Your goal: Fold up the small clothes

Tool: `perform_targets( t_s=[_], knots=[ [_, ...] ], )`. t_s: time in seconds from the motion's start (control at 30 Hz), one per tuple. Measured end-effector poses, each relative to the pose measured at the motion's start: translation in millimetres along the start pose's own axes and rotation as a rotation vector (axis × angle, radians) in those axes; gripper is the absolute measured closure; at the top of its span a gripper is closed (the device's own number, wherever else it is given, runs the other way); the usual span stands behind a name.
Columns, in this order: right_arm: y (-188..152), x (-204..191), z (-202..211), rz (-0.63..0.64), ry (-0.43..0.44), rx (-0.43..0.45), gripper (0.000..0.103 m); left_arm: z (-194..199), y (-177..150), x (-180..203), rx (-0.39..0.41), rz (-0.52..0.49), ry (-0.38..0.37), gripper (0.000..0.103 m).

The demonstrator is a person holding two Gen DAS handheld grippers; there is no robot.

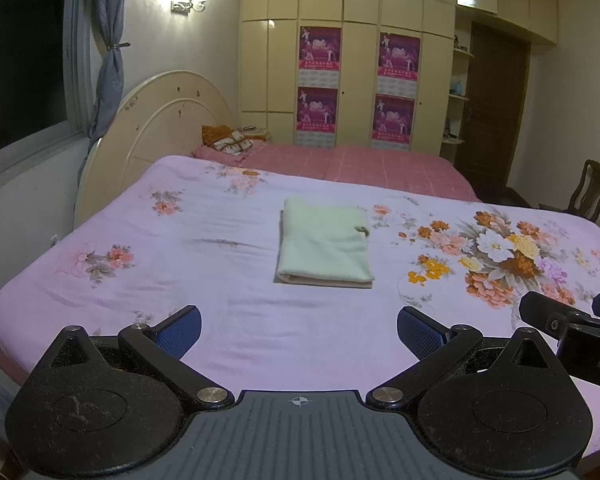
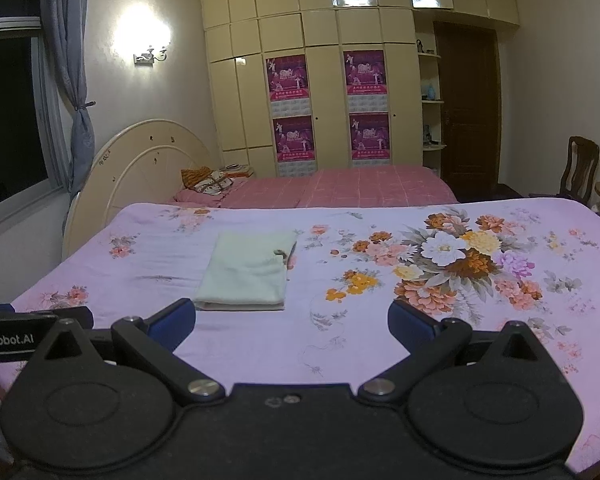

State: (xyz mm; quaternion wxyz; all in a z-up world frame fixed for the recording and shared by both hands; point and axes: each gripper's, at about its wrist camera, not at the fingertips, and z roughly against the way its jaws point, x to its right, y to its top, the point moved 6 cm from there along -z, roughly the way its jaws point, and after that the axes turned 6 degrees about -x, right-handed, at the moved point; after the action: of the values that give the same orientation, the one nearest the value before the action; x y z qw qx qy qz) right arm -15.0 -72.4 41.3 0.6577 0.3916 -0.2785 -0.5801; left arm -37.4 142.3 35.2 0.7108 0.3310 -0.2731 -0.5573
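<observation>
**Folded cloth on a floral bed, both claws spread and empty**

At the bottom of the left wrist view, the left gripper (image 1: 299, 330) stood with its blue-padded fingers (image 1: 180, 334) wide apart, clamped on nothing, above the near edge of the bed. In the right wrist view the right gripper (image 2: 290, 322) was likewise spread, nothing between its fingers; its black body also showed at the lower right edge of the left view.

Beyond them lay the lilac floral bedsheet (image 1: 204, 280), smooth apart from faint creases, with a large bouquet print (image 2: 456, 264) at right centre. The pale green folded cloth (image 1: 325, 246) rested flat near the middle of the frame, well apart from both grippers; in the right view it (image 2: 246, 270) sat left of centre, just beyond the left fingertip.

Farther back was a pink checked bed (image 1: 364, 164) with a patterned bundle (image 1: 230, 141) at its head, beside a cream rounded headboard (image 1: 156, 120). At the far wall stood a cream wardrobe (image 1: 360, 4) bearing four magenta posters (image 1: 320, 48), a lit wall lamp (image 1: 188, 4) at upper left, a tied grey curtain (image 1: 110, 60) by the dark window (image 1: 28, 52), a dark door (image 1: 492, 104) and a wooden chair (image 1: 590, 188) at right.
</observation>
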Motion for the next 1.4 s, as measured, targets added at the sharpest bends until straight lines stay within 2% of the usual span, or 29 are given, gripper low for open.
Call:
perform_targets(
  t_s=[1.4],
  knots=[
    [1,4,-8,0.001,0.008,-0.011,0.001,-11,2,5,-0.016,-0.01,-0.001,0.0]
  ],
)
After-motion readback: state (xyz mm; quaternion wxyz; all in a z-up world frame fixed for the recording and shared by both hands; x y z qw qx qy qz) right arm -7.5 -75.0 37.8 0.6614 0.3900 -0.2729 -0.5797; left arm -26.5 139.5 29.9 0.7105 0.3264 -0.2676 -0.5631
